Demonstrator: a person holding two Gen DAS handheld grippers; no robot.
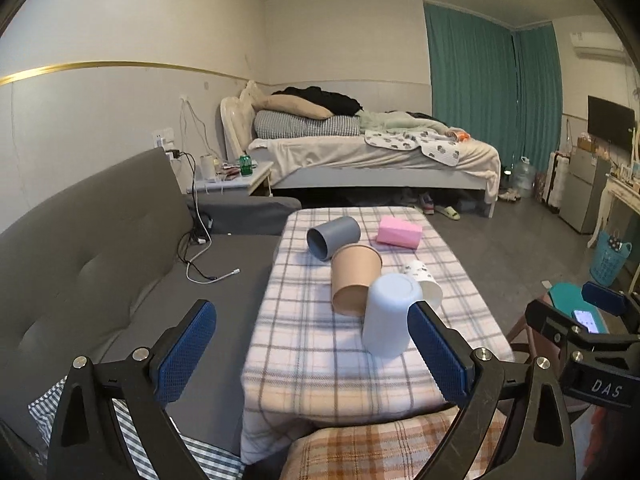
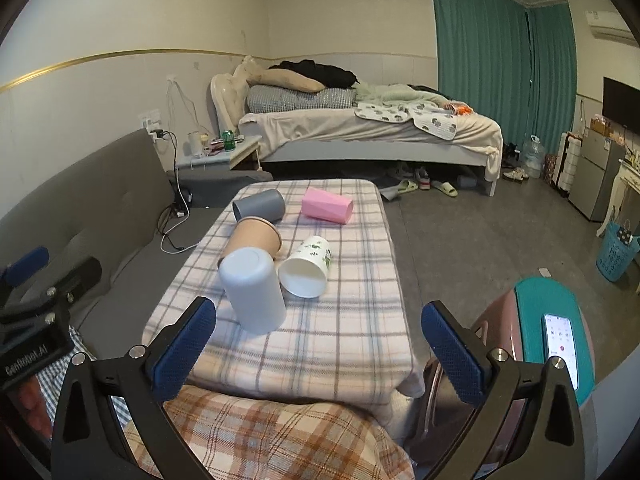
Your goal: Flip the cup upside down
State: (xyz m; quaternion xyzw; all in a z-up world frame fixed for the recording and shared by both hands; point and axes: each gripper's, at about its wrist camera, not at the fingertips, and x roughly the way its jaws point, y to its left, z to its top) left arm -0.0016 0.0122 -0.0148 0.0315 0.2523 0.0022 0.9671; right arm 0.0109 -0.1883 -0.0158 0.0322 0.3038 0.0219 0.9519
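Both claws spread, empty; brown cup (image 2: 256,234) touching white cup (image 2: 252,294) behind.

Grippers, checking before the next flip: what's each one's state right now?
Left gripper: open, holding nothing.
Right gripper: open, holding nothing.

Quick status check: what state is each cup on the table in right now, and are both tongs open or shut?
White cup: upside down, base up.
Brown paper cup: on its side.
Grey cup: on its side.
Pink cup: on its side.
Leaf-print cup: on its side, mouth toward camera.
Left tongs: open, empty.
Right tongs: open, empty.
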